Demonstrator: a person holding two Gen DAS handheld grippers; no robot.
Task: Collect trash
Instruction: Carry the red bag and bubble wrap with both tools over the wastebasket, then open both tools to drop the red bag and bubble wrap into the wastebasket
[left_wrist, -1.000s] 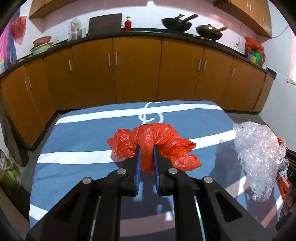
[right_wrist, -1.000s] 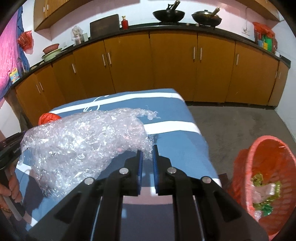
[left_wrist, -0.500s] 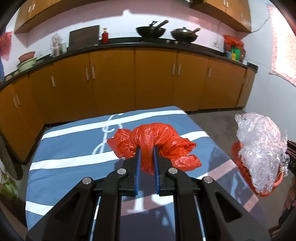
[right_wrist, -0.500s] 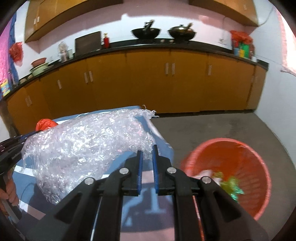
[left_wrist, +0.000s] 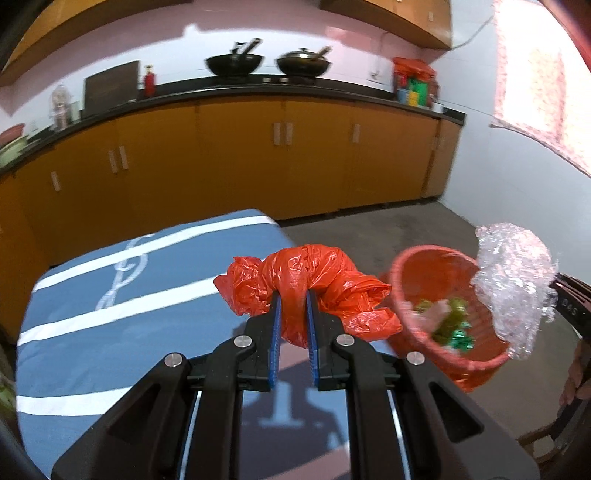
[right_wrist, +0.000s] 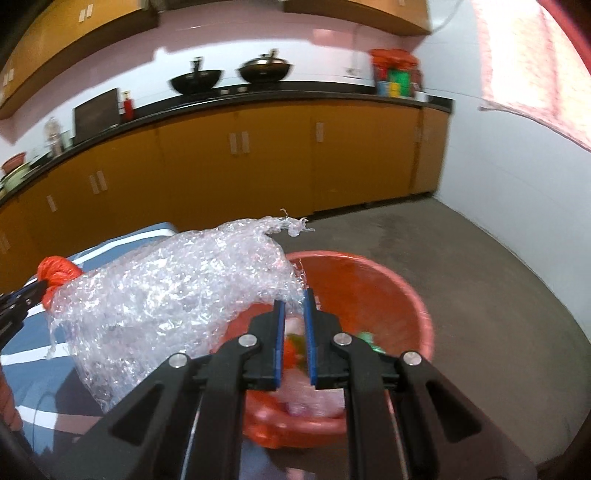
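Swung rightward since a second ago, both views: then mostly striped blue cloth ahead, now floor and an orange-red basket off the cloth's right edge. Left hand-held gripper clenched on a crumpled red plastic bag, a fold of it pinched between the blue pads and the rest bulging out to either side above the blue-and-white striped table. Right hand-held gripper clamped on a wad of clear bubble wrap by its right-hand corner, the bulk hanging off to the left; pinch point itself partly lost behind the film, pads nearly together. Bubble wrap held above the near rim of the basket, covering its left side in the right wrist view. In the left wrist view, same wrap at the far right over the basket, the right tool mostly cut off by the frame edge, only a dark sliver and a bit of a hand showing. Basket contents blurred: something green and pale scraps, not identifiable. Red bag only partly visible at the left edge of the right wrist view, half hidden behind the wrap. Both frames smeared by motion blur.
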